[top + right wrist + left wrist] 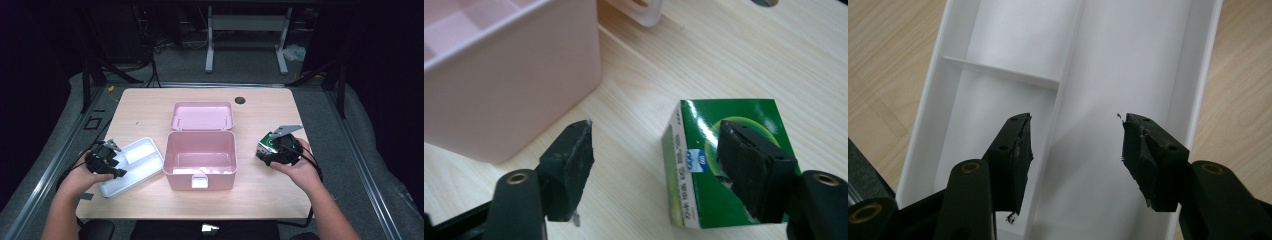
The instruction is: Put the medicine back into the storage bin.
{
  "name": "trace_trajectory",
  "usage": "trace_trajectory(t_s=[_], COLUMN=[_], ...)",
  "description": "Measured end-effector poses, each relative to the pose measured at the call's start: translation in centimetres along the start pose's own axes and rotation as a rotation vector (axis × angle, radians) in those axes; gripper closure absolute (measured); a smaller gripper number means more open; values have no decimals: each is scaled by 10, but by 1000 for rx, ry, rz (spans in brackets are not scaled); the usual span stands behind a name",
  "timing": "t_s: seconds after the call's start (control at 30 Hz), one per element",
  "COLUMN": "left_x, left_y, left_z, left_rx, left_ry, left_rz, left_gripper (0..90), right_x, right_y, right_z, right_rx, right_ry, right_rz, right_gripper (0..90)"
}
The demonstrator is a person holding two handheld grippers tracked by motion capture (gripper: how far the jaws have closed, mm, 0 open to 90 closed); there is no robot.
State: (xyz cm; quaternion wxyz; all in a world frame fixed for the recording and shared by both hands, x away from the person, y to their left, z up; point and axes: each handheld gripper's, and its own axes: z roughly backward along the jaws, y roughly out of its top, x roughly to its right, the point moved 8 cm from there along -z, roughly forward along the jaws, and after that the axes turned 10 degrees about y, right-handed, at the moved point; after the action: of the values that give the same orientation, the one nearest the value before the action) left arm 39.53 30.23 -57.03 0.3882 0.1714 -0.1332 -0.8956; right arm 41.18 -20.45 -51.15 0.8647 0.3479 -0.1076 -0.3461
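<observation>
At the lower left of the high view the left gripper (104, 160) sits over the near end of a white tray (141, 159), which lies slantwise on the desk (150, 107) just left of the pink box (200, 159). In the left gripper view its jaws stand wide apart above the tray (1128, 65); a long ridge down the tray and a short cross wall (998, 74) in the upper left of that frame divide it into compartments, and nothing is held between the jaws. The pink box stands open in the middle of the high view, its lid (202, 116) lying flat just behind it toward the top of the frame and a pale latch (199, 180) on its near wall. At the right of the high view the right gripper (274, 148) rests near a small green carton (265, 143), well apart from the box. In the right gripper view the jaws are spread wide: one crosses in front of the carton (704, 200) at the lower right of the frame, the other stands clear on bare wood near the box wall (499, 95) at the upper left. Whether the jaw touches the carton's top is hard to tell from this angle, but the carton seems to rest on the desk, not clamped.
</observation>
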Motion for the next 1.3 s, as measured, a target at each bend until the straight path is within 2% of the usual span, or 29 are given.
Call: trace_trajectory(t_s=[0.2, 0.3, 0.43, 0.6, 0.77, 0.83, 0.97, 1.17, 1.3], left_x=[-1, -2, -2, 0, 0, 0, -1, 1, 1], left_y=[1, 0, -1, 1, 0, -1, -1, 1, 1], left_z=[0, -1, -2, -1, -3, -4, -3, 1, 2], left_rx=[7, 2, -9, -8, -17, -21, -18, 3, 6], left_ry=[4, 6, 15, 12, 14, 15, 17, -1, 4], left_rz=[-4, -4, -8, -13, -22, -20, -22, -22, -21], left_gripper=[456, 455, 454, 455, 454, 453, 453, 453, 453], right_x=[16, 24, 37, 53, 61, 63, 67, 75, 76], right_y=[2, 1, 1, 2, 2, 2, 4, 2, 1], right_z=[-5, -7, -12, -21, -31, -34, -39, -41, -43], right_rx=[-85, -160, -254, -362, -457, -482, -523, -553, -568], right_ry=[-4, -6, -6, 15, 41, 52, 44, 56, 90], right_rz=[7, 25, 34, -14, -27, -33, -35, -73, -99], right_gripper=[233, 151, 95, 52, 53, 60, 82, 92, 106])
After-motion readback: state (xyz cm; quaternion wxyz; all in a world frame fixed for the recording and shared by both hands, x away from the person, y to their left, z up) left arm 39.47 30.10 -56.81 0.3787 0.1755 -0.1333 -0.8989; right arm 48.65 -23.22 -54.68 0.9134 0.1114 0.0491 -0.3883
